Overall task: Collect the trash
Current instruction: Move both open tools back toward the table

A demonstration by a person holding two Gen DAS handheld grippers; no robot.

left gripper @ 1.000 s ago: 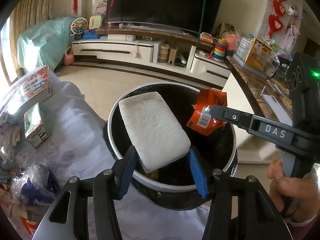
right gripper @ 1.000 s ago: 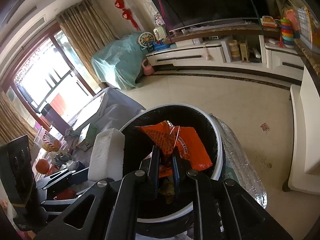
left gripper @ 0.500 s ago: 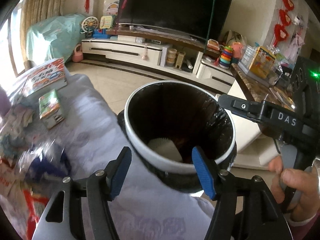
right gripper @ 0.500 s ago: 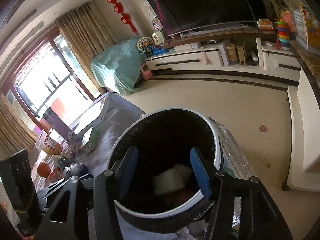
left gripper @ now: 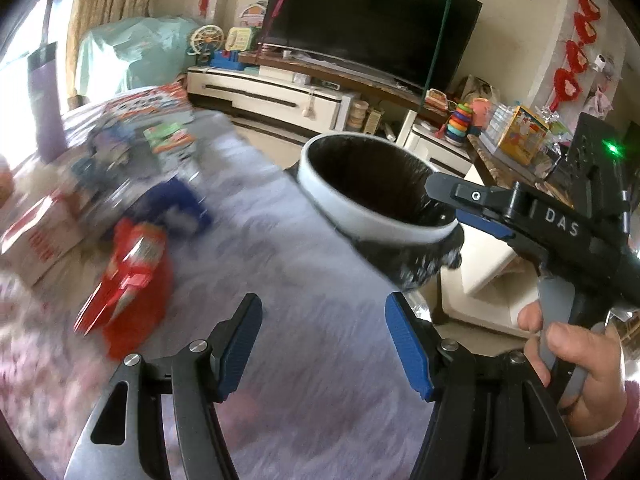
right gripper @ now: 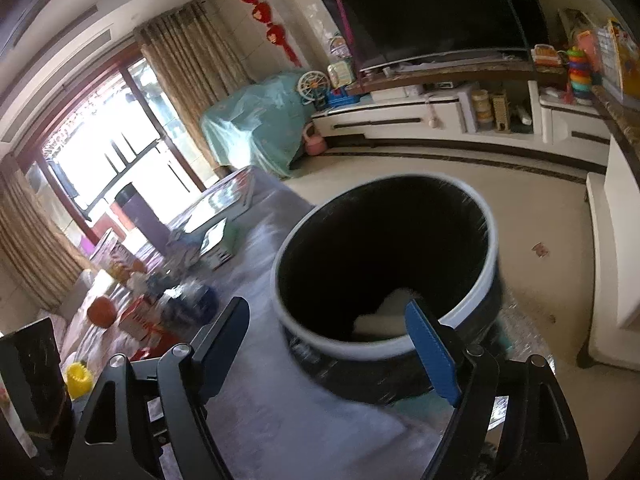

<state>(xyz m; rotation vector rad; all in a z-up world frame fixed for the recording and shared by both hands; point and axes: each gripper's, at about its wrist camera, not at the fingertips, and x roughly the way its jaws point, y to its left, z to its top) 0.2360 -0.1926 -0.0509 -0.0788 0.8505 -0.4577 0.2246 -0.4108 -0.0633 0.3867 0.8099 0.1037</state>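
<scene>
**Both grippers empty beside the trash bin**

The left gripper (left gripper: 324, 344) hangs over the pale cloth-covered table (left gripper: 304, 280), its blue-padded jaws standing apart with only cloth between them. From its own view, the trash bin (left gripper: 360, 216), white-rimmed and lined with a black bag, stands at about one o'clock, beyond the fingertips and off the table's edge. A red snack wrapper (left gripper: 132, 280) lies on the cloth at about ten o'clock, well apart from the left jaw. Farther along at ten to eleven o'clock sits a blurred heap: a blue crumpled piece (left gripper: 180, 204), a white-and-red box (left gripper: 36, 236) and more packets that the blur leaves unreadable.

The right gripper (right gripper: 328, 344) points down toward the bin (right gripper: 472, 312), which fills the view at twelve to one o'clock. Its jaws are opening, already wide, and nothing is between them; the right pad overlaps the bin's near rim in the picture, though contact cannot be told. Inside the bin a white foam block (right gripper: 384, 312) lies near the bottom, just left of that pad. In the left view the right gripper shows at three o'clock, its tips beside the bin's rim, held by a hand (left gripper: 576, 360) in a pink sleeve (left gripper: 624, 424).
</scene>
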